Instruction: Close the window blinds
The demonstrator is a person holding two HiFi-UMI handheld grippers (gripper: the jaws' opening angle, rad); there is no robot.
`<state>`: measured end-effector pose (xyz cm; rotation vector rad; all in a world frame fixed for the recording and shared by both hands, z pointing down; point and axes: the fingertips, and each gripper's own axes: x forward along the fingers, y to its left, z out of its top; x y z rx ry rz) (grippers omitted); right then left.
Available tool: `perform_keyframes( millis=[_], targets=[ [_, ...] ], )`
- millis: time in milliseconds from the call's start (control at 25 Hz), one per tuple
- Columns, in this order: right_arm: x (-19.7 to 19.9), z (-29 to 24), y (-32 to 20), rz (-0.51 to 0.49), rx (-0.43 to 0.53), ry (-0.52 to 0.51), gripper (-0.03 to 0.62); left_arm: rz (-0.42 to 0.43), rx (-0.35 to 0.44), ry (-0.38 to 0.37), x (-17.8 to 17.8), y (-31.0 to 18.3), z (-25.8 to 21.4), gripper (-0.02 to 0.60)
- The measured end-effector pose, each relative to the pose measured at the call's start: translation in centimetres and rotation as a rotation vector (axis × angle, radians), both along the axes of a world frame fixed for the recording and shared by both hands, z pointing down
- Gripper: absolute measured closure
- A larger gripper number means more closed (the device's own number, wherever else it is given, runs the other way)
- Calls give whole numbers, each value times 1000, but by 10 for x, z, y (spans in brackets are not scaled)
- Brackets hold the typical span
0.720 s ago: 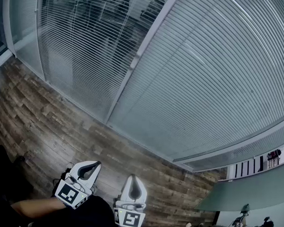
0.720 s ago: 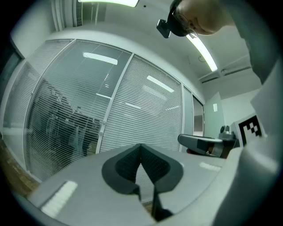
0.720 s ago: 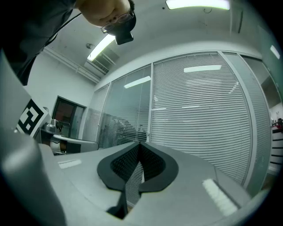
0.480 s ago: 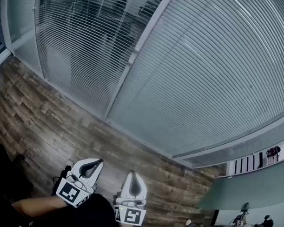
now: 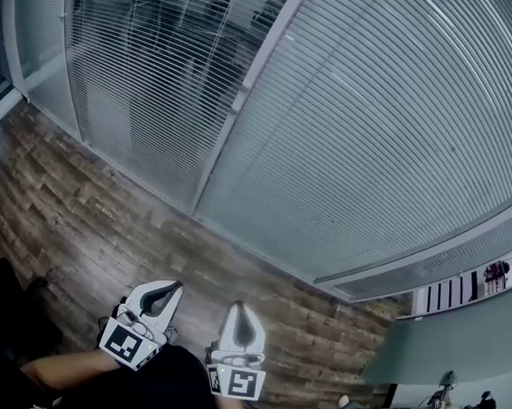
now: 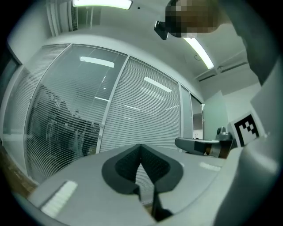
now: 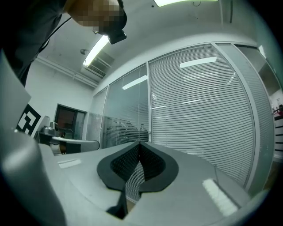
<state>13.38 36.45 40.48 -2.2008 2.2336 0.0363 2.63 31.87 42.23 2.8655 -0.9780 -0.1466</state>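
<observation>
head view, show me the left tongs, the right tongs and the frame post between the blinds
left tongs (image 5: 177, 286), head view, where the closed tips meet
right tongs (image 5: 238, 307), head view, where the closed tips meet
frame post (image 5: 240, 101), head view, middle of the bar

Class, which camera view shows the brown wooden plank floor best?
Head view: the brown wooden plank floor fills its lower left. Both gripper views, pointing level, catch only thin slivers of it at their edges.

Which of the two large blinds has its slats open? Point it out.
The left blind: dark shapes show through its slats; the right blind looks solid.
</observation>
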Motion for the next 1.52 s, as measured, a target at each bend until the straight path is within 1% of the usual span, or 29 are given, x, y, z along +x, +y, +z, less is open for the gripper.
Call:
perform_keyframes(
  millis=[80,160,280,320,440,520,680,840,960,1080,1240,1400,1520],
  targets=[
    [5,2,-1,20,-12,9,592,6,12,-4,5,1,-2,580],
    [7,3,-3,15,-5,15,592,7,8,-5,8,0,-1,580],
    [-5,1,1,-26,22,99,592,-4,9,-4,7,1,2,580],
    [-11,1,3,-34,28,112,592,-11,9,-2,5,3,4,580],
    [-19,4,5,-53,35,82,592,-22,-21,5,0,6,13,580],
    [-17,11,-1,-58,18,76,592,-20,-46,-3,1,2,20,581],
    [3,24,-21,-36,-51,99,592,-30,-52,-5,8,-20,21,580],
    [3,27,-38,-26,-66,115,592,-23,-57,-2,8,-39,25,580],
    [10,29,-64,-2,-94,125,592,10,-63,1,17,-62,28,580],
    [19,30,-92,10,-103,143,592,28,-48,10,27,-91,23,580],
    [32,31,-138,93,-121,131,592,27,-84,20,25,-140,24,581],
    [39,24,-185,107,-143,139,592,23,-98,27,24,-193,17,580],
    [42,21,-223,126,-150,125,592,9,-105,28,22,-235,14,580]
  ],
)
